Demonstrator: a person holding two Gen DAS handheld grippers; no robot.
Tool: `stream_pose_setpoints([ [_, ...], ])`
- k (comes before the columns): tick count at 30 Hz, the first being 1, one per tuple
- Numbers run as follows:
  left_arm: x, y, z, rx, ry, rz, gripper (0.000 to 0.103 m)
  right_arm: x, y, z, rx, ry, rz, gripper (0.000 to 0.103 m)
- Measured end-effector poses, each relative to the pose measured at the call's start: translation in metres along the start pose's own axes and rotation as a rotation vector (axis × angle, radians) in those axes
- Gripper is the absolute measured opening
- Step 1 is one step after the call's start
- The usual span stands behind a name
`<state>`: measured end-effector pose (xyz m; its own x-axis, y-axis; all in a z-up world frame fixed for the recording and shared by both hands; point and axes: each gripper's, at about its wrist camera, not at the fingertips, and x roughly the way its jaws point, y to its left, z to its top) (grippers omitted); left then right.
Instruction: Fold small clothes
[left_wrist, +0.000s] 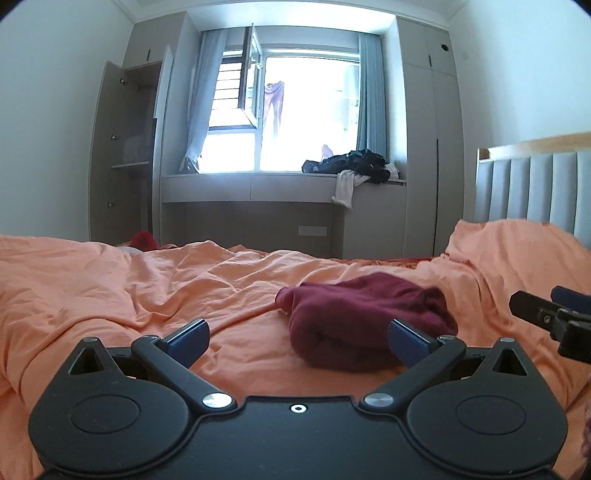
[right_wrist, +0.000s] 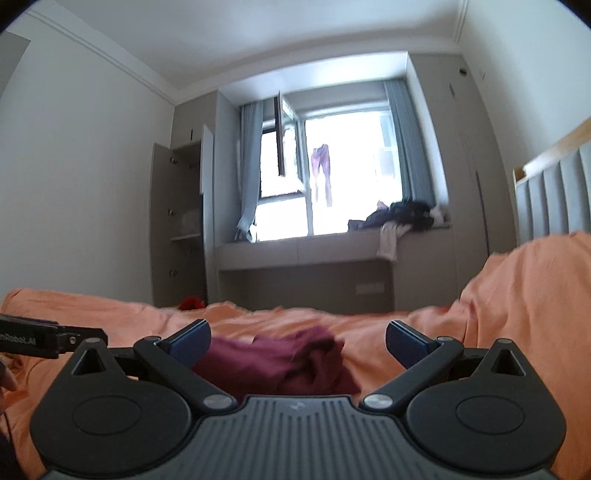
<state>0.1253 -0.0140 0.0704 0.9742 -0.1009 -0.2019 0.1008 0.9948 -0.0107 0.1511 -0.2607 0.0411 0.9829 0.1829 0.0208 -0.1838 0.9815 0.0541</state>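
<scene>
A small maroon garment lies bunched and partly folded on the orange bedsheet. My left gripper is open and empty, low over the sheet, with the garment just ahead and to the right, beside its right finger. In the right wrist view the same garment lies between and just ahead of the open, empty right gripper. The right gripper also shows at the right edge of the left wrist view. The left gripper shows at the left edge of the right wrist view.
A padded grey headboard stands at the right. A window bench across the room holds a pile of dark clothes. A wardrobe with an open door stands at the left. A red item lies past the bed's far edge.
</scene>
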Motion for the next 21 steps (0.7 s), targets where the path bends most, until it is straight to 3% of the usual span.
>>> stream_pose_setpoints([
  [6,-0.001,0.003,-0.027,-0.023,0.034,-0.020,0.103,-0.017,0.007,-0.018,-0.019,0.053,-0.023,0.103],
  [15,0.023,0.018,-0.063,-0.156,0.184,-0.057,0.103,-0.025,0.005,-0.038,-0.003,0.128,-0.085,0.103],
  [21,0.018,0.013,-0.069,-0.092,0.153,-0.032,0.103,-0.024,0.006,-0.042,-0.004,0.146,-0.089,0.103],
])
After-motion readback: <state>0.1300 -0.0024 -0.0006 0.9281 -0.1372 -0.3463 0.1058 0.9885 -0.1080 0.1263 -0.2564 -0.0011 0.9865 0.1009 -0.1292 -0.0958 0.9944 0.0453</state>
